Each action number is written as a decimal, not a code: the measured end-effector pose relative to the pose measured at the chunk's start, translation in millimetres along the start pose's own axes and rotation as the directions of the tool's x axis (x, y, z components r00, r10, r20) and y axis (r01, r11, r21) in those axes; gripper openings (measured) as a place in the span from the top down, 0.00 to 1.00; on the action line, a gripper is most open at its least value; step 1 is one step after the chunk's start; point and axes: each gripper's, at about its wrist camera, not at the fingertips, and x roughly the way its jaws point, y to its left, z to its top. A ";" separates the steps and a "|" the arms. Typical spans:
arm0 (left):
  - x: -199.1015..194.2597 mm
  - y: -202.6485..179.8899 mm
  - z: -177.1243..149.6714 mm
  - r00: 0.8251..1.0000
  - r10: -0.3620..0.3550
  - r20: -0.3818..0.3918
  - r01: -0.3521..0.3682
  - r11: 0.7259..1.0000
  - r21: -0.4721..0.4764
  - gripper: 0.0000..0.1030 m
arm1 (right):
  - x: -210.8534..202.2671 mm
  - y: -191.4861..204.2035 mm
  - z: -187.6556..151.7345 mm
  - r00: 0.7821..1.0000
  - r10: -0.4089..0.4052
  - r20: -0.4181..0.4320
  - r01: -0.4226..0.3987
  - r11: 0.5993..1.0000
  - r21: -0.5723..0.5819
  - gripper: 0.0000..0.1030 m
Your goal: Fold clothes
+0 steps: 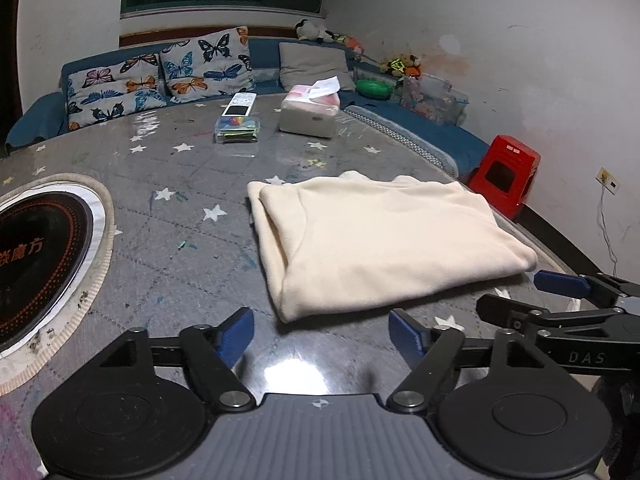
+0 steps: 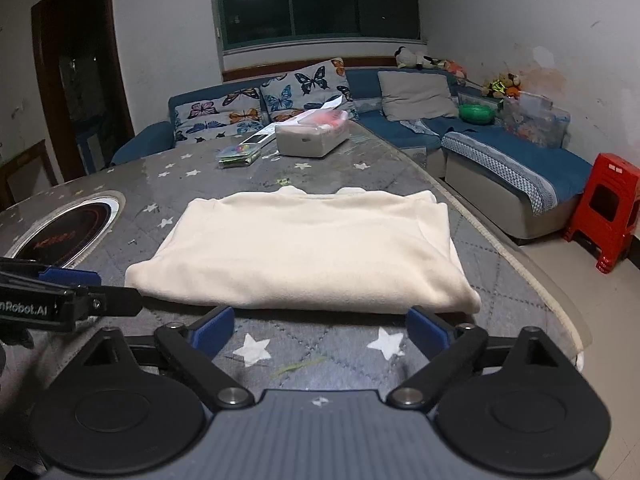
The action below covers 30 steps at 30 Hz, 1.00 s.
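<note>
My left gripper [image 1: 322,334] has its fingers spread wide and holds nothing; it sits just short of the near edge of the cream garment [image 1: 384,236]. My right gripper [image 2: 320,326] is equally wide apart and empty, also just short of that edge. The garment lies folded flat on the star-patterned table [image 2: 320,356], nearer than the tissue box [image 1: 310,114].

Far ahead of the jaws, a tissue box [image 1: 309,114] and a clear plastic case [image 1: 237,129] sat on the star-patterned table [image 1: 168,216]. An induction cooktop [image 1: 38,256] lay left; a red stool [image 1: 505,174] stood right.
</note>
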 end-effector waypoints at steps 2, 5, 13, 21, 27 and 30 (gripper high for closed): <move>-2.1 -2.8 -2.7 1.000 -0.001 0.002 0.001 1.000 0.008 0.19 | -1.3 1.4 -1.6 1.000 -0.012 0.000 0.012 1.000 0.000 0.03; -4.6 -6.4 -6.4 1.000 0.009 0.006 -0.009 1.000 0.017 0.15 | -4.5 3.5 -4.3 1.000 -0.019 0.001 0.019 1.000 0.001 0.00; -11.4 -9.8 -15.2 1.000 0.020 0.014 -0.020 0.999 0.025 0.01 | -10.6 6.0 -10.9 0.999 -0.033 -0.005 0.033 0.999 0.008 0.00; -10.7 -8.9 -20.2 1.000 0.028 -0.002 -0.027 0.999 0.018 0.00 | -11.7 9.1 -12.5 0.999 -0.039 -0.007 0.039 0.999 0.006 0.00; -10.6 -10.3 -22.6 1.000 0.029 -0.005 -0.029 0.999 0.020 0.00 | -11.2 9.6 -14.5 0.999 -0.039 -0.013 0.039 0.999 0.008 0.00; -10.8 -11.0 -23.3 1.000 0.026 -0.006 -0.026 0.999 0.022 0.00 | -11.2 9.5 -14.9 0.999 -0.039 -0.014 0.039 0.999 0.009 0.00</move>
